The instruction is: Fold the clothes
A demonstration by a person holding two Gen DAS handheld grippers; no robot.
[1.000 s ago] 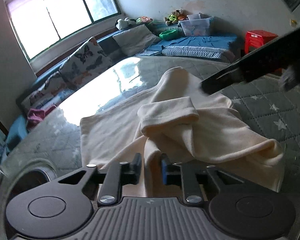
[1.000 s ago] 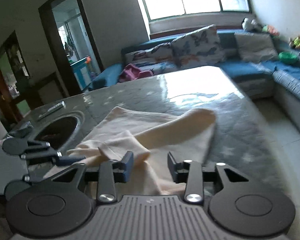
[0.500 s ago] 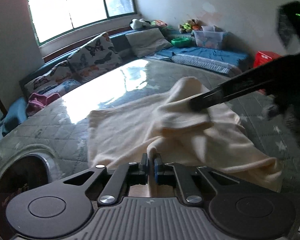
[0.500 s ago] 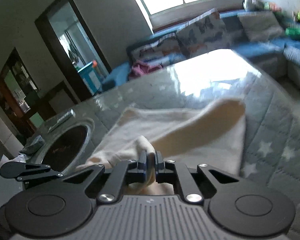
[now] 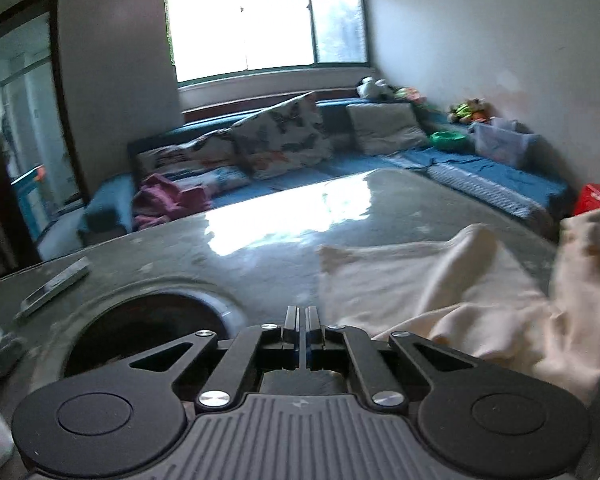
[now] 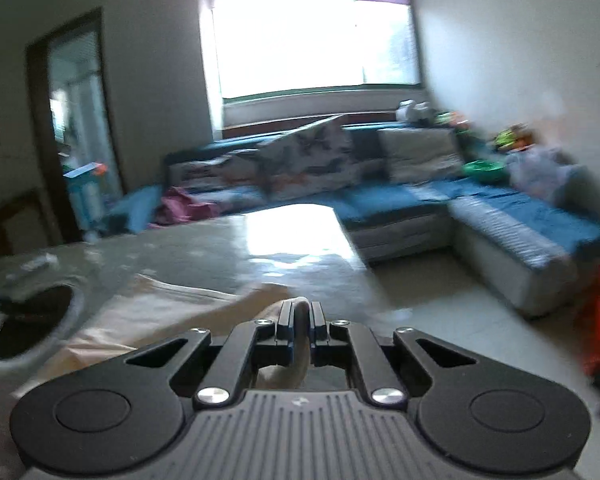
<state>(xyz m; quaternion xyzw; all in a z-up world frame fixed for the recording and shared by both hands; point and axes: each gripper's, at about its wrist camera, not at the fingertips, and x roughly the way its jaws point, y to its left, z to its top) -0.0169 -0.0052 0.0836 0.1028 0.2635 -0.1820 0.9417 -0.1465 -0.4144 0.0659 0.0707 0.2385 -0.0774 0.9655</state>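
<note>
While your right tongs (image 6: 301, 314) pinch a fold of the cream garment (image 5: 460, 296) and your left tongs (image 5: 301, 316) sit closed, apparently on nothing, it sprawls rumpled across the bench (image 5: 260, 248): folding barely begun.

the cream cloth garment (image 5: 452, 280) looks soft and matt, a fleecy knit that falls in thick rounded folds. under it the grey-green quilted table cover (image 5: 228, 256) has a glossy, seemingly plastic finish that mirrors the window in a bright glare. the black left gripper (image 5: 303, 314) and black right gripper (image 6: 302, 312) look like matt moulded plastic with shiny round metal rivets and a ribbed grey base, while the blue sofa (image 6: 480, 200), blurred here, seems matt woven cloth.
</note>
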